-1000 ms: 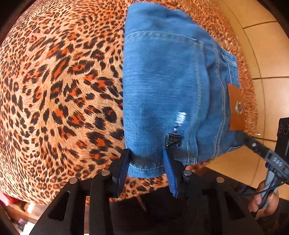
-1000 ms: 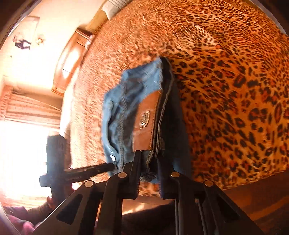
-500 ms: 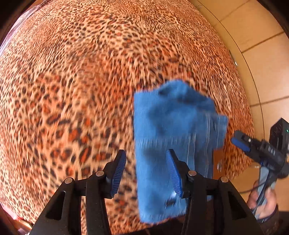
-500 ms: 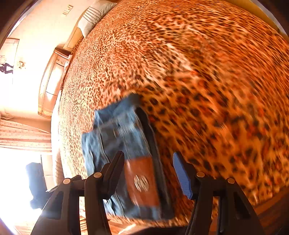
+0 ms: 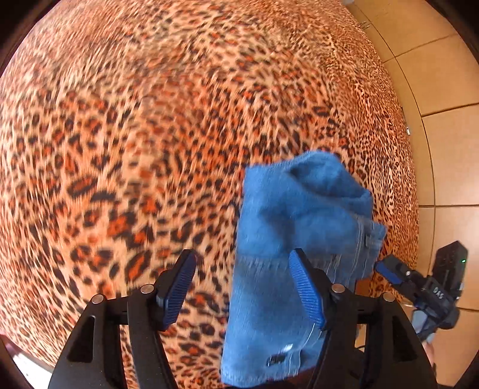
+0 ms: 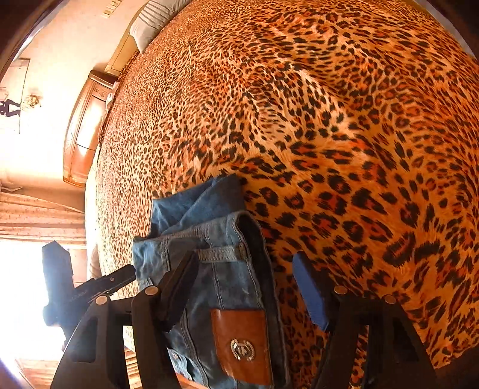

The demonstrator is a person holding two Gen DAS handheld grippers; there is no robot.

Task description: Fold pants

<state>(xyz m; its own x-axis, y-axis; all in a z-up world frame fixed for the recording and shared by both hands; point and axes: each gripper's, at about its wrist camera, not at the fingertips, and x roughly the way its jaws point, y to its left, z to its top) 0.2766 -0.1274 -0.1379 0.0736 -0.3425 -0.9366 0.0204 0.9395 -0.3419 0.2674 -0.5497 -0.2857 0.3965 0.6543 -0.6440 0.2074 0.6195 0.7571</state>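
Folded blue denim pants (image 5: pixel 287 233) lie as a compact bundle near the edge of a leopard-print bedspread (image 5: pixel 134 134). My left gripper (image 5: pixel 242 290) is open and empty, its jaws wide apart above the near end of the bundle. In the right wrist view the pants (image 6: pixel 215 239) show the waistband, a belt loop and a brown leather patch (image 6: pixel 239 344). My right gripper (image 6: pixel 242 293) is open and empty, held above the waistband end. Each gripper shows at the side of the other's view: the right gripper (image 5: pixel 419 290), the left gripper (image 6: pixel 89 287).
The leopard bedspread (image 6: pixel 329 119) covers a large bed. A tiled floor (image 5: pixel 443 134) runs along the bed's right edge. A pillow (image 6: pixel 152 21), a wooden headboard or cabinet (image 6: pixel 83 131) and bright curtains (image 6: pixel 30 209) stand at the far left.
Both grippers let go of the pants, opened wide and pulled back and up. The folded bundle now lies on the bedspread by itself.
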